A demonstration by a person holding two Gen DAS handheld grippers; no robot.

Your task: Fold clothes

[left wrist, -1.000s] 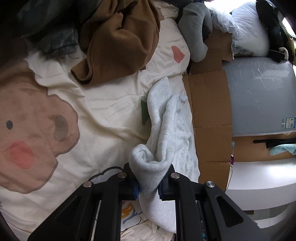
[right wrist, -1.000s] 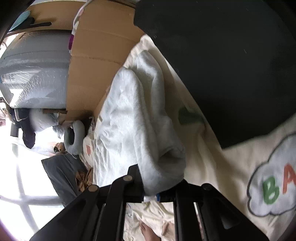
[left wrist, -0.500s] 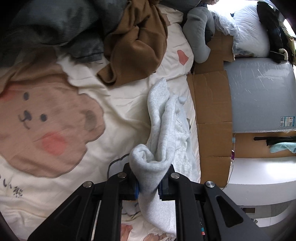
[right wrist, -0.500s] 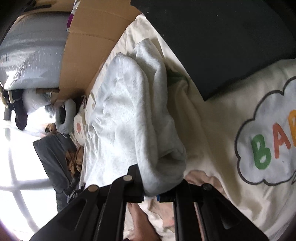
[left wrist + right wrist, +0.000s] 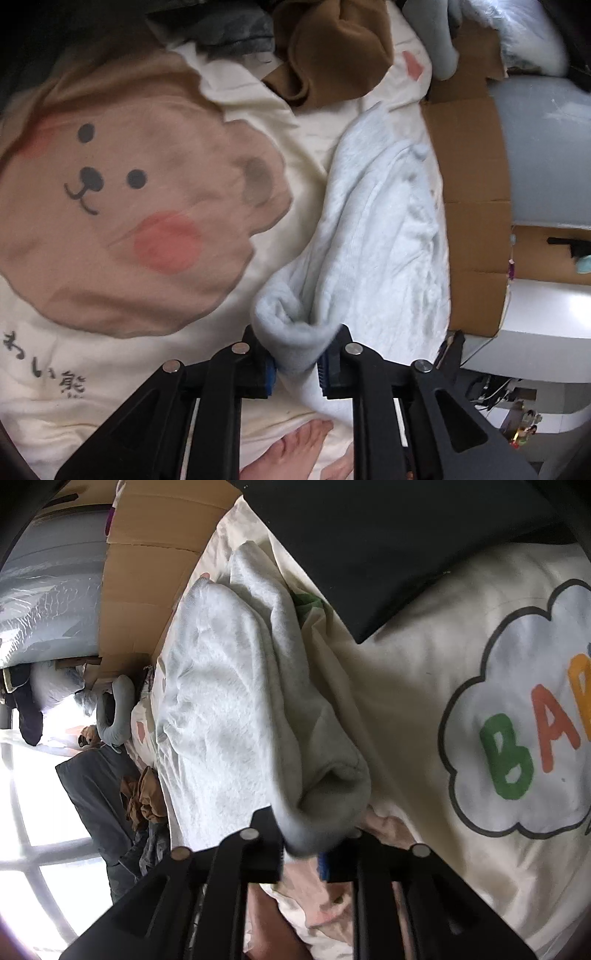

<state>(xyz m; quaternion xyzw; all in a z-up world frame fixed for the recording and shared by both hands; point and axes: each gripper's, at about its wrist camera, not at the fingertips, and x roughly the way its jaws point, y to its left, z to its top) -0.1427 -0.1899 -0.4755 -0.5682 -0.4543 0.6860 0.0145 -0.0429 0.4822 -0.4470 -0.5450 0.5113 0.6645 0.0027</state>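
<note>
Grey garment (image 5: 373, 236): pale fleece, bunched lengthwise on the cream bedspread (image 5: 295, 147), running from 6 o'clock toward 1 o'clock in the left wrist view; right wrist view shows the same piece (image 5: 229, 709) from its other end.
Left gripper (image 5: 295, 369): jaws have just been opening; a rolled edge of the garment sits between the blue pads, cloth still filling the gap and pressed at both sides.
Right gripper (image 5: 301, 853): jaws have just been opening; a thick fold of the garment is wedged between them, still gripped.
Bedspread print: brown bear face (image 5: 122, 206) at 9 o'clock of the garment; cloud with coloured letters (image 5: 517, 731) at 3 o'clock in the right wrist view.
Cardboard (image 5: 472, 184): flattened sheets directly along the garment's 3 o'clock edge, touching or just beside.
Brown garment (image 5: 332, 48): heaped at 12 o'clock, apart from the grey one.
Grey neck pillow (image 5: 114, 709): at the far end, near the cardboard.
Dark panel (image 5: 388, 535): lying over the bedspread at 1 o'clock, right wrist view.
Bare foot (image 5: 291, 450): person's, at 6 o'clock below the left jaws.
</note>
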